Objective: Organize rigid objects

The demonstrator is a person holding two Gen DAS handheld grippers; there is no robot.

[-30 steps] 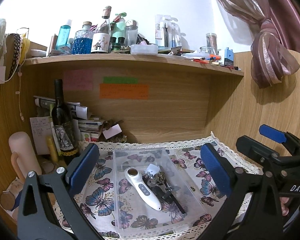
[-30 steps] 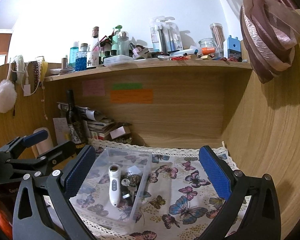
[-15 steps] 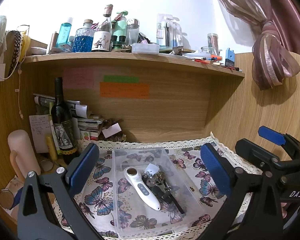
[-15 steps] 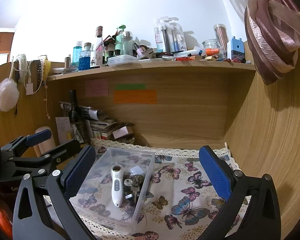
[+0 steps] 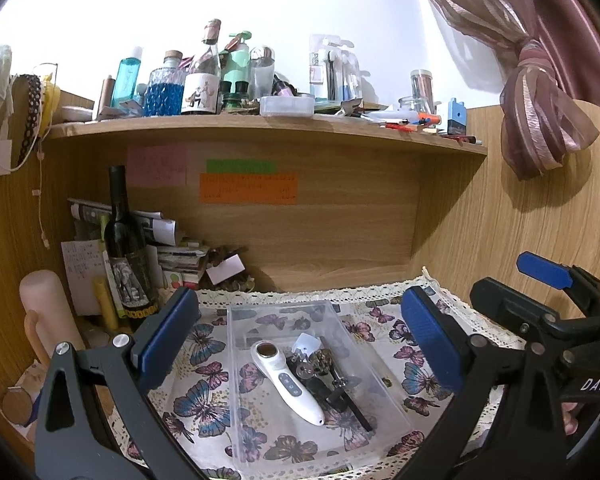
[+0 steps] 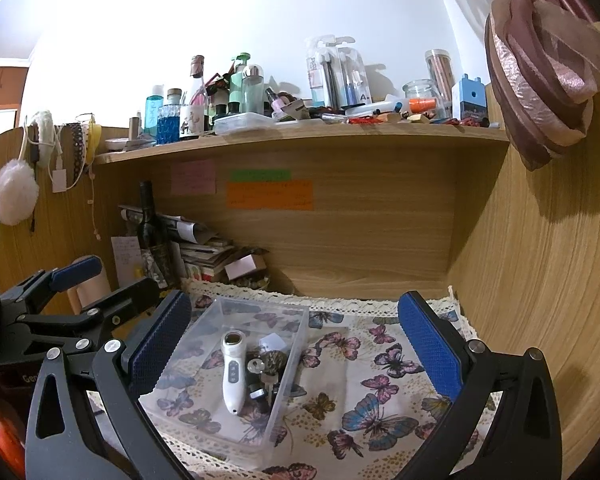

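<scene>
We see the clear plastic bin (image 5: 240,408) lying on the butterfly-print cloth (image 5: 196,404) at the middle of the desk, its long axis running from 11 o'clock to 5 o'clock in the left wrist view. Inside it rests a white handheld device (image 5: 286,380), lying flat with its round head toward 11 o'clock and its narrow tip toward 5 o'clock. Just beside it, at its 3 o'clock side, sits a small heap: a bunch of keys (image 5: 306,368) with a pale tag (image 5: 307,345) on top, and a dark thin tool (image 5: 350,398) stretching toward the bin's near corner. We cannot tell every piece in that heap apart.

Our left gripper (image 5: 300,340) hangs above the bin with its blue pads (image 5: 168,336) spread wide, holding nothing; the bin shows between them. Our right gripper (image 6: 296,344) is likewise parted and empty, over the cloth at the bin's 3 o'clock side. In the right wrist view the left gripper shows at 9 o'clock; in the left wrist view the right one shows at 3 o'clock.

At 10 o'clock from the bin a dark wine bottle (image 5: 126,248) stands upright at the cloth's edge, with stacked papers and booklets (image 5: 172,256) behind it and a pale pink cylinder (image 5: 46,316) farther toward 9 o'clock. On the back panel at 12 o'clock are pink, green and orange sticky notes (image 5: 248,189). Above runs a wooden shelf (image 5: 260,130) crowded with bottles and jars, and at 2 o'clock hangs a knotted mauve curtain (image 5: 540,112).
</scene>
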